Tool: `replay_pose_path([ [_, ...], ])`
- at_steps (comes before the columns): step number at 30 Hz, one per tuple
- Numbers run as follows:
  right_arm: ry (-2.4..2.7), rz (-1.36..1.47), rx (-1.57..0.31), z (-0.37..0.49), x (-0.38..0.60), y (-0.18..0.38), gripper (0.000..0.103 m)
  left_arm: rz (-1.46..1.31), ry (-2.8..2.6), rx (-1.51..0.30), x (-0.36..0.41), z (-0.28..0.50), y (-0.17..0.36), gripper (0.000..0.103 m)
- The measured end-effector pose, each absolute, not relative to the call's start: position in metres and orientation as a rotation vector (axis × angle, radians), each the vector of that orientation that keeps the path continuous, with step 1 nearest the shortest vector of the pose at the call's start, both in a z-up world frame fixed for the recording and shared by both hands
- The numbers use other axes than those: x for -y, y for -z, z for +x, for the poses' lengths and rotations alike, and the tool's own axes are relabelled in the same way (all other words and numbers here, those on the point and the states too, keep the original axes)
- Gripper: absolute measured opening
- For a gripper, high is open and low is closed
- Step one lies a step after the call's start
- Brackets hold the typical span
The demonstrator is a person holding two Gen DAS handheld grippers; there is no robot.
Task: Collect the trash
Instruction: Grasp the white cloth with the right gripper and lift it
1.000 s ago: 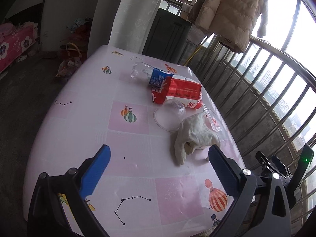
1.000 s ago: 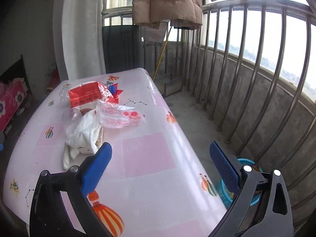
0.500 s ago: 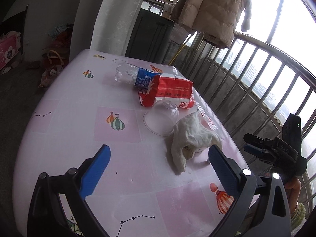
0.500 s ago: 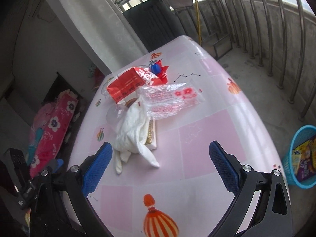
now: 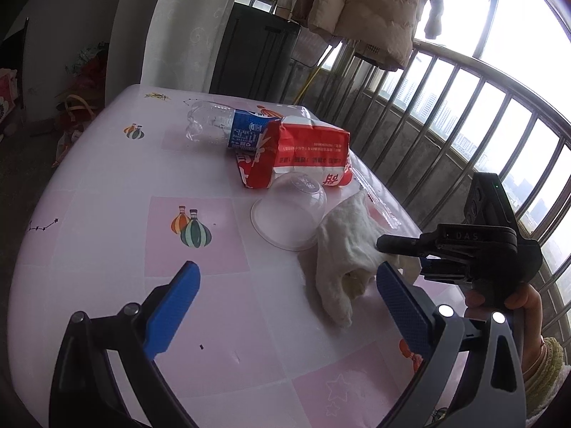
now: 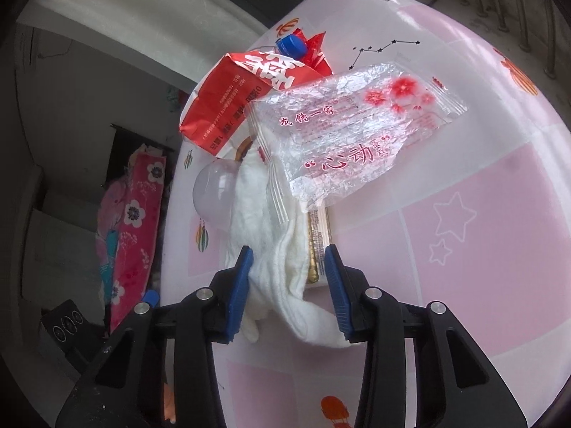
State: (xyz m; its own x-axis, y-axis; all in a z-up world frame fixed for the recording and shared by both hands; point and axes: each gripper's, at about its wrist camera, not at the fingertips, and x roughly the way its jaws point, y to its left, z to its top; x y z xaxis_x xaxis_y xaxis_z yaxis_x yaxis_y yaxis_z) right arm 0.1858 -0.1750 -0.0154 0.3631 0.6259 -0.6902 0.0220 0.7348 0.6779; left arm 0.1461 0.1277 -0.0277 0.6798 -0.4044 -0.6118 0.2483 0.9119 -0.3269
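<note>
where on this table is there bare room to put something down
Bare: the near left of the table, around the balloon print, and the far left corner beyond the bottle. Crowded: the railing side, with red bag, cup and white cloth bunched together.

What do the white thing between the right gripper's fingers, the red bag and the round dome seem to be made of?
White thing: soft cloth or thick tissue, matt and fuzzy; it folds and droops. Which one, I cannot tell.
Red bag: thin plastic film or coated paper, slightly glossy, with sharp creases.
Dome: clear, thin plastic; the table pattern shows through it.
</note>
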Motion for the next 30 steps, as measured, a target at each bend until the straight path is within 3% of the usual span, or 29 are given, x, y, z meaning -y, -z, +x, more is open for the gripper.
replay_pose_path([
  [4, -0.468, 0.68, -1.145, 0.179, 0.172, 0.008, 0.013, -0.246, 0.376, -0.74, -0.129, 0.149, 0.028, 0.094],
  [10, -0.499, 0.641, -1.126, 0.173, 0.163, 0.0, 0.008, -0.253, 0.389, -0.747, -0.125, 0.146, 0.027, 0.09],
  [30, -0.862, 0.714, -0.94, 0.119, 0.203, -0.044, 0.006, -0.311, 0.427, -0.773, -0.121, 0.132, 0.022, 0.06],
])
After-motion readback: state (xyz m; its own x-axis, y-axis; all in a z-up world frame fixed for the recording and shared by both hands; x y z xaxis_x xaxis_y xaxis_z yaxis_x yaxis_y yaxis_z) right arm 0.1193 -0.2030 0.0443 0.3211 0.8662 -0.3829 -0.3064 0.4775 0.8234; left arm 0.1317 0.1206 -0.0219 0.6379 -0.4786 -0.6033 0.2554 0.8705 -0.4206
